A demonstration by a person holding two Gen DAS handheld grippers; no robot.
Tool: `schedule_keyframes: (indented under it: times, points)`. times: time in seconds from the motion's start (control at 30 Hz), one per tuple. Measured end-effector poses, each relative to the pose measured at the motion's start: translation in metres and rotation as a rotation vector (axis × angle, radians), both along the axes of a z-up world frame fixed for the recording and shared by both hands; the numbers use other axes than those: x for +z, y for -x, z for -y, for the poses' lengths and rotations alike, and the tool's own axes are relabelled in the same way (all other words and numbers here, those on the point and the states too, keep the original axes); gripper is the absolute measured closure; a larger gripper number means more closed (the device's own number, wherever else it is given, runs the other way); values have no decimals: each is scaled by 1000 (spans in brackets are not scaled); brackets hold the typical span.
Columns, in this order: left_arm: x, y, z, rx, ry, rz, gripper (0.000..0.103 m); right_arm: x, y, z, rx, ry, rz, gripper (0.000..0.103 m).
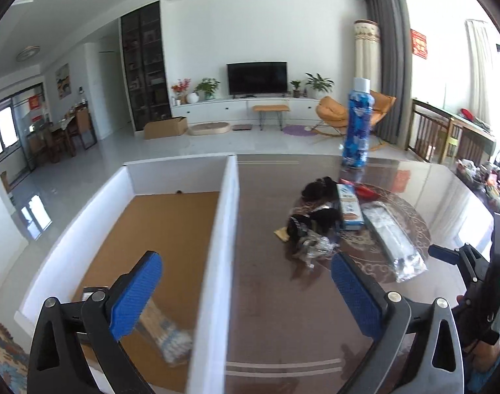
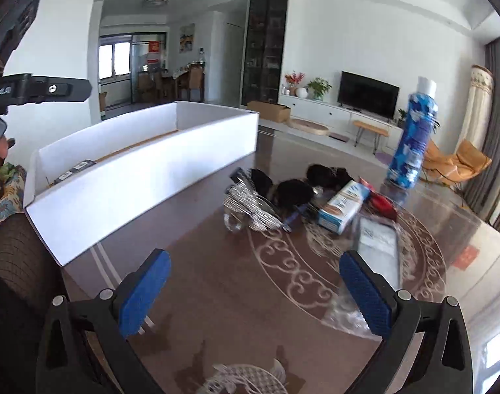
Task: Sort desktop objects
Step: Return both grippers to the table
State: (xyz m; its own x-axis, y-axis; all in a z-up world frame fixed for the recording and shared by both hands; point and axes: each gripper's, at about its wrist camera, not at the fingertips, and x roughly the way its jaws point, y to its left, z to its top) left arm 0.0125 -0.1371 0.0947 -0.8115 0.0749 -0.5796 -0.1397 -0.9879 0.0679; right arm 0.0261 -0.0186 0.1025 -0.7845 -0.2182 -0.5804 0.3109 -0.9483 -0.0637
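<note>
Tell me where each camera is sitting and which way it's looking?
Left wrist view: sits on the left gripper, looking down over the white box wall and the table; its blue fingers stand wide open, and the right gripper pokes in at the right edge.
Right wrist view: sits on the right gripper, facing the table's pile and the box from its side; open blue fingers, and the left gripper at the left edge.
Both show: the tall blue bottle, blue-and-white carton, box, television.
</note>
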Motion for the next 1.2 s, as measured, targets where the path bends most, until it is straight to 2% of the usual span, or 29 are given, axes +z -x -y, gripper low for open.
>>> schedule_keyframes:
  times: [0.1, 0.2, 0.3, 0.37, 0.47, 0.57, 0.7, 1.0, 1.2]
  points:
    - [-36, 9, -56, -80, 44, 81, 0, -18, -1, -57, -129, -30, 84, 0]
    - [-87, 27, -94, -101, 66, 191, 0, -38, 1, -98, -196, -35, 194, 0]
    - [-131, 42, -117, -66, 117, 269, 0, -56, 8, -112, -232, -57, 276, 0]
    - [-145, 47, -118, -47, 122, 301, 0, -67, 9, -114, -234, -48, 310, 0]
    - [-153, 52, -116, -32, 100, 316, 0, -73, 8, -111, -228, -13, 328, 0]
    - [-155, 51, -109, -17, 82, 310, 0, -71, 11, -102, -223, -18, 326, 0]
    - [-161, 55, -96, 5, -9, 335, 0, -69, 26, -89, -233, -19, 336, 0]
    - [-164, 57, -95, 14, -12, 327, 0, -67, 84, -62, -236, -24, 372, 0]
    - [-165, 59, -95, 14, -13, 325, 0, -66, 116, -57, -253, -37, 468, 0]
